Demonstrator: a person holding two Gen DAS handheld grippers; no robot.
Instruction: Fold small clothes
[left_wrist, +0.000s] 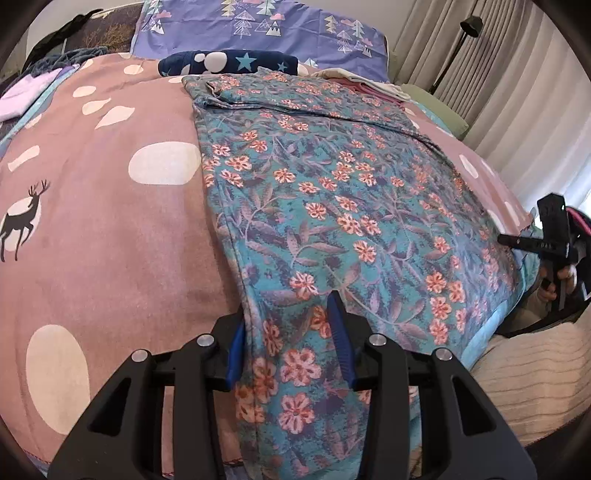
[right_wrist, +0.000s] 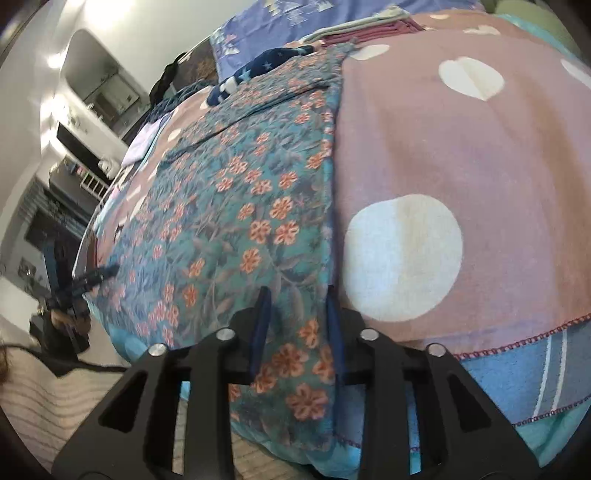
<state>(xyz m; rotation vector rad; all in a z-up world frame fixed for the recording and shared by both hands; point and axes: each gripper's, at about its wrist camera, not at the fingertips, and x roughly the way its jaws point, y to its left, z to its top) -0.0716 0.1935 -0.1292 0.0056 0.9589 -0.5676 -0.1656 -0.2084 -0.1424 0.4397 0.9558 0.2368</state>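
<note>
A teal garment with orange flowers (left_wrist: 332, 192) lies spread flat on a pink blanket (left_wrist: 110, 229), its near edge hanging over the bed's front. My left gripper (left_wrist: 288, 317) is open, its blue-padded jaws standing either side of the garment's near left corner. My right gripper (right_wrist: 297, 306) is open, its jaws straddling the garment's near right corner (right_wrist: 291, 354). The right gripper also shows at the right edge of the left wrist view (left_wrist: 550, 240). The left gripper shows at the left of the right wrist view (right_wrist: 92, 277).
A purple tree-print pillow (left_wrist: 258, 29) and a navy star-print cloth (left_wrist: 229, 61) lie at the head of the bed. A folded lilac piece (left_wrist: 26, 92) lies at the far left. A beige ribbed mat (left_wrist: 535, 369) covers the floor by the bed. Curtains (left_wrist: 517, 92) hang on the right.
</note>
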